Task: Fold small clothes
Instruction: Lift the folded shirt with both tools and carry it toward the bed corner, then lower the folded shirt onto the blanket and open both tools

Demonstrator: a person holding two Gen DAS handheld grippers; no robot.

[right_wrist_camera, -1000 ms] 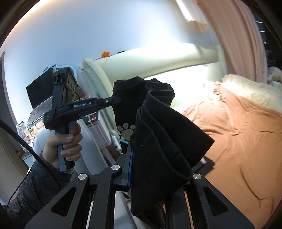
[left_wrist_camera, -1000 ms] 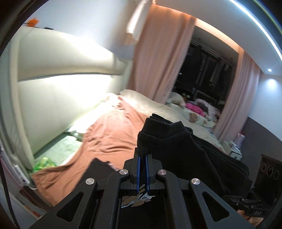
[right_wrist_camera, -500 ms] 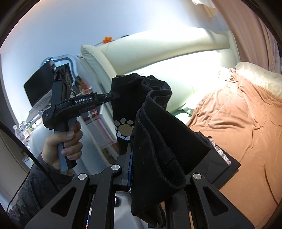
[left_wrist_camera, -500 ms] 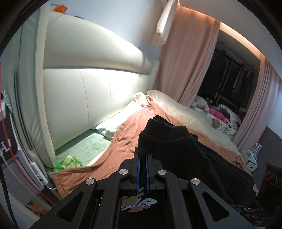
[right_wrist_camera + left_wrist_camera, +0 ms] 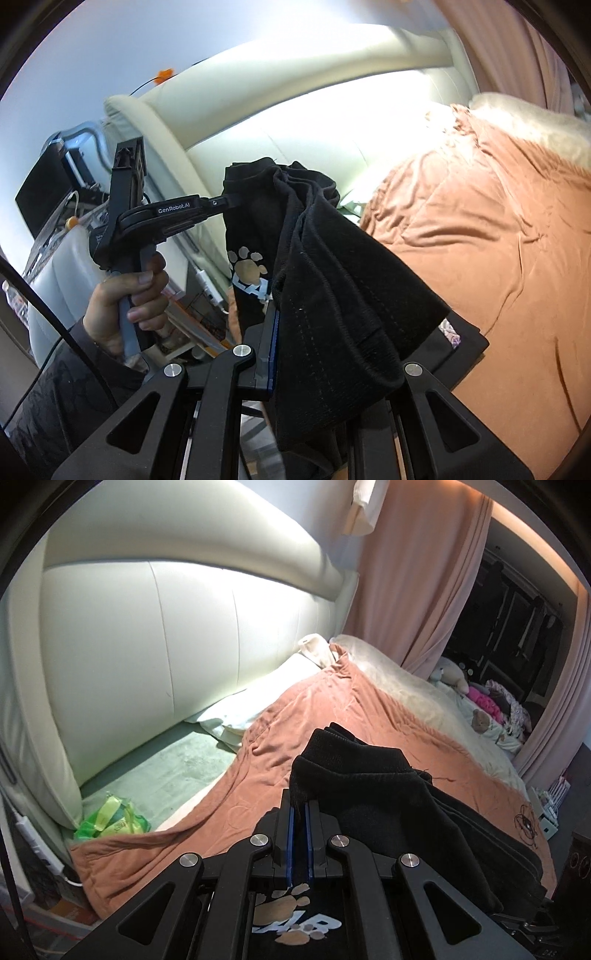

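The left tongs (image 5: 231, 199), gripped by a hand (image 5: 125, 299), are clamped on one edge of the black garment (image 5: 332, 280). The garment hangs bunched between both tongs, above the bed (image 5: 332, 720). The right tongs (image 5: 277, 325) seem clamped on its other edge, mostly hidden by cloth.

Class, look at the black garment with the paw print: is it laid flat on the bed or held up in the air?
Held up. The black garment hangs bunched between the left gripper and right gripper, both clamped on its edge, above the orange blanket.
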